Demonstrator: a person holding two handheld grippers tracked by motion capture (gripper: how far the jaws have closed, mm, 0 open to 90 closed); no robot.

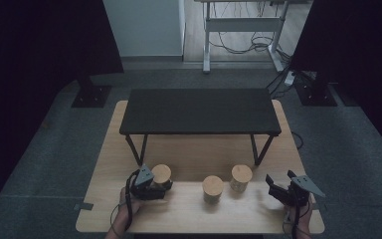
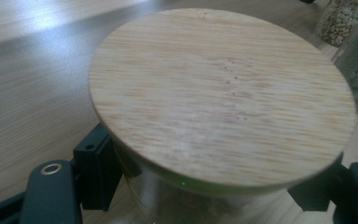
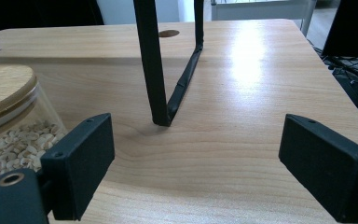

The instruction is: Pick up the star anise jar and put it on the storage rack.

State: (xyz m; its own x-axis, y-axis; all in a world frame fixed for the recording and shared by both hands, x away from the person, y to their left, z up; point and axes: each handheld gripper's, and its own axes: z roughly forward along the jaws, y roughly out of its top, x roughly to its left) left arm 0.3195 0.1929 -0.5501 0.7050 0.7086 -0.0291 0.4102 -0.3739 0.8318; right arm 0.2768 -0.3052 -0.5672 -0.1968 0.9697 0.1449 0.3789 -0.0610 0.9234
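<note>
Your left gripper [image 1: 163, 188] has its jaws around the left jar [image 1: 161, 178], one jaw on each side of the glass just under the bamboo lid [image 2: 223, 93]. In the left gripper view both jaws press against the glass wall, so it is clamped on that jar. The jar stands upright on the wooden table [image 1: 189, 219], at about 9 o'clock from the middle jar [image 1: 212, 189] and near the left leg of the black shelf [image 1: 199, 110].

Your right gripper [image 1: 277, 190] has its jaws wide apart with nothing between them, just bare tabletop in the right gripper view. It sits at about 3 o'clock from the right jar [image 1: 240, 178], near it but apart. In the right gripper view that jar [image 3: 9, 126] is just outside the left jaw, lid on, pale kernels inside. A shelf leg [image 3: 154, 70] stands straight ahead at 12 o'clock between the jaws, farther off.

All three jars stand upright in a loose row along the near half of the table, in front of the shelf. The middle jar is slightly nearer to you than the other two. Your hands come in at the table's near edge, 6 o'clock.
</note>
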